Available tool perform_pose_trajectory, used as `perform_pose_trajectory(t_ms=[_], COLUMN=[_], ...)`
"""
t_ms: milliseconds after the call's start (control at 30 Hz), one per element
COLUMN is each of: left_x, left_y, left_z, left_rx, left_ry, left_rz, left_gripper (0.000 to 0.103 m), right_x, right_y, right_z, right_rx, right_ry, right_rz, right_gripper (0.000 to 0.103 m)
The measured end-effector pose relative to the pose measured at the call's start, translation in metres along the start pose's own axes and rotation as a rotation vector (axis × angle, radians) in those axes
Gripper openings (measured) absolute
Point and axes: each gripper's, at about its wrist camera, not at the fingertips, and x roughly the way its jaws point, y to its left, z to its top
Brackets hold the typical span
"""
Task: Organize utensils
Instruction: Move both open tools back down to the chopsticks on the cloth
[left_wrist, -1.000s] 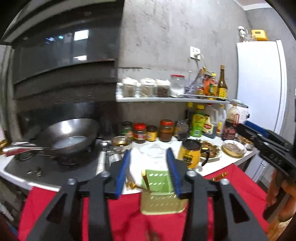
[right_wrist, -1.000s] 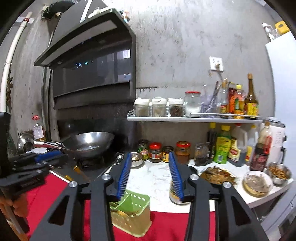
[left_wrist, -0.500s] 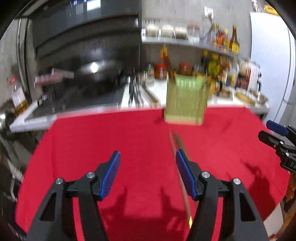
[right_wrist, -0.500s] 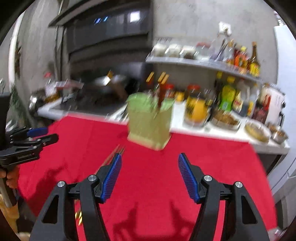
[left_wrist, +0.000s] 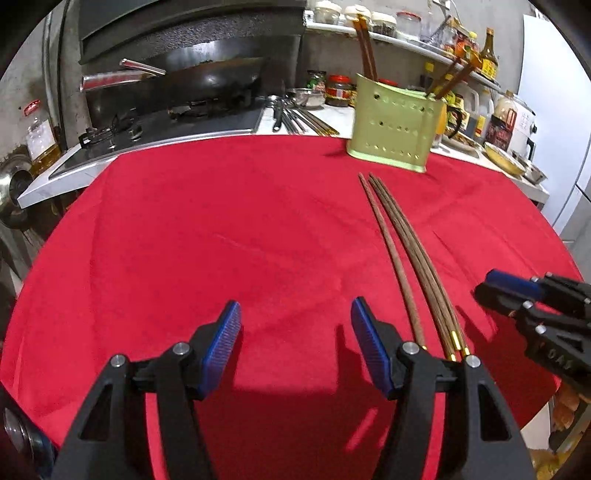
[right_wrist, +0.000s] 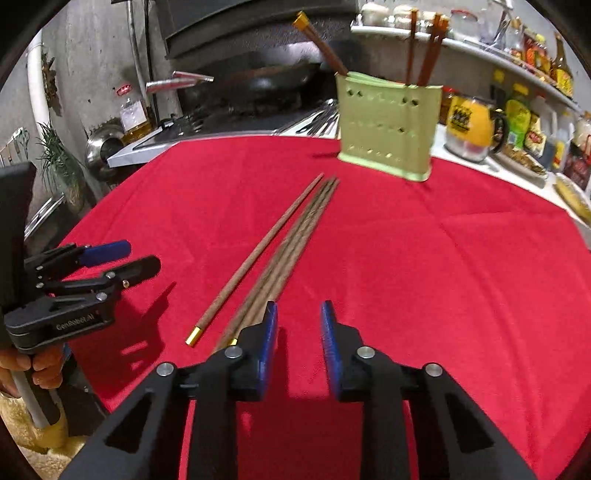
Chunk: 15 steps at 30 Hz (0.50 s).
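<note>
Several brown chopsticks with gold ends (left_wrist: 406, 251) (right_wrist: 291, 240) lie side by side on the red cloth (left_wrist: 221, 240) (right_wrist: 443, 258). One lies slightly apart from the bundle. A pale green perforated holder (left_wrist: 395, 129) (right_wrist: 388, 129) stands at the cloth's far edge with a few chopsticks upright in it. My left gripper (left_wrist: 295, 314) is open over bare cloth, just left of the chopsticks' gold ends. My right gripper (right_wrist: 299, 314) hovers just right of the bundle's near ends; its jaws are closing, with a narrow gap and nothing between them. Each gripper shows in the other's view (left_wrist: 517, 291) (right_wrist: 110, 258).
Behind the cloth stand a stove with a dark wok (left_wrist: 207, 74), loose metal utensils on the counter (left_wrist: 291, 114), a yellow mug (right_wrist: 469, 125), jars and bottles, and a shelf. A white fridge (left_wrist: 554, 110) is far right. A hand (right_wrist: 40, 365) holds the left gripper's handle.
Both grippers have dropped from facing the counter and shelf to low over the red cloth, tilted downward. The chopsticks now lie close in front. The right jaws have narrowed.
</note>
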Motion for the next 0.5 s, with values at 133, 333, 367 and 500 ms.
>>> perform_pose_trajectory(t_ms=[133,333,367,500], left_x=[0.002,0.009,0.009,0.009], left_y=[0.005,0.009,0.01,0.01], left_z=[0.004,0.004,0.004,0.006], left_rx=[-0.012,-0.014,-0.015,-0.017], left_ry=[-0.004,0.011,0.011,0.011], left_rz=[-0.001,-0.005,-0.006,-0.008], left_gripper=[0.061,0.061,0.061,0.061], right_x=[0.011,0.025,0.026,0.028], right_y=[0.005,0.007,0.008,0.007], right_z=[0.006,0.01,0.01,0.013], right_rx=[0.004,0.01,0.008,-0.016], right_ry=[0.015,0.038,0.037,0.045], right_rz=[-0.002,-0.01,-0.016,-0.086], right_gripper=[0.025,0.024,0.023,0.021])
